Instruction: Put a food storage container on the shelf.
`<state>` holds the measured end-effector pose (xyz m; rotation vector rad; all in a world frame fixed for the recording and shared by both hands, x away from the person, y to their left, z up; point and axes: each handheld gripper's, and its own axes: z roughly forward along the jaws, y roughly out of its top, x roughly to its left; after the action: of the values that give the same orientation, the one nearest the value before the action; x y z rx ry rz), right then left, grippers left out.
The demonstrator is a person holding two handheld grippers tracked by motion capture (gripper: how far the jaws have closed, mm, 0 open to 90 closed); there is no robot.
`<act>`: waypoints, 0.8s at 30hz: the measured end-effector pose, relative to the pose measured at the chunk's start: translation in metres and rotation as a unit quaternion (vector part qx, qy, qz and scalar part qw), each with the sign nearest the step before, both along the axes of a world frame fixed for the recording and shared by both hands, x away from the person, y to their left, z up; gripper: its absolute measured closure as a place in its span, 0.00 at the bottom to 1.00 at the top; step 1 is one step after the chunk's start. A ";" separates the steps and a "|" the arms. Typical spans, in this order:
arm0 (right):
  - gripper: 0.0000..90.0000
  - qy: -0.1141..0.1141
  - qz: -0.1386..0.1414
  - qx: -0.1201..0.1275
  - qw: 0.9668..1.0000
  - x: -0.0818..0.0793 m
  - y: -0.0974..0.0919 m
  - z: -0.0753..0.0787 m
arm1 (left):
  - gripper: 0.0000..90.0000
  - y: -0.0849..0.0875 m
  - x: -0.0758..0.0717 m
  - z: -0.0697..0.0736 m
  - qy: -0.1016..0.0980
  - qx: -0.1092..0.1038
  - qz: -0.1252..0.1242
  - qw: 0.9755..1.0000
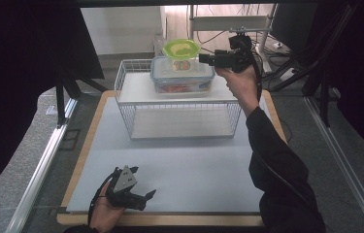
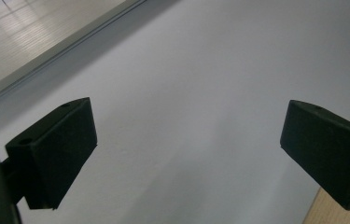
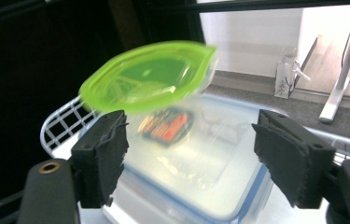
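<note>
Biggest thing first: the table (image 1: 179, 170), a wood-edged board under a pale grey mat, spreads across the middle of the high view. On its far half stands a white wire rack (image 1: 136, 104) with a flat white shelf on top and another below. On the top shelf, toward its right end, sits a clear rectangular food box with a blue-edged lid (image 1: 182, 80), something reddish showing through its side. On top of that lid stands a small clear tub with a lime-green lid (image 1: 181, 48), a red and orange label on its wall. From the right gripper view the green lid looks tilted and blurred, so I can't tell how squarely the tub sits.

Over to the right gripper (image 1: 204, 59): it's held up at the far right of the rack, pointing left and level at the tub. Its jaws stand wide apart on either side of the tub, and the pads (image 3: 105, 154) are clear of it, nothing pressed between them.

The left gripper (image 1: 148, 195) rests low at the near edge of the table, left of centre, lying in the person's hand. Its jaws gape wide too, with bare grey mat between them and the wooden edge just at one side.
</note>
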<state>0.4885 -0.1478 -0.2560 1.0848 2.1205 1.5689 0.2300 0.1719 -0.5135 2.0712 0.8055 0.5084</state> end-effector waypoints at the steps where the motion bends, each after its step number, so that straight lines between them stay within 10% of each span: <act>1: 0.27 -0.004 0.004 -0.004 1.000 -0.004 0.000 -0.002 | 0.04 0.000 0.000 0.000 0.000 -0.001 0.000 1.000; 24: 0.11 -0.051 0.066 -0.052 0.995 -0.076 -0.001 -0.051 | 0.04 -0.002 0.000 -0.001 0.001 0.003 -0.003 1.000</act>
<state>0.4124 -0.1490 -0.3069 0.8301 2.2165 1.5160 0.2297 0.1700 -0.5145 2.0801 0.7999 0.5059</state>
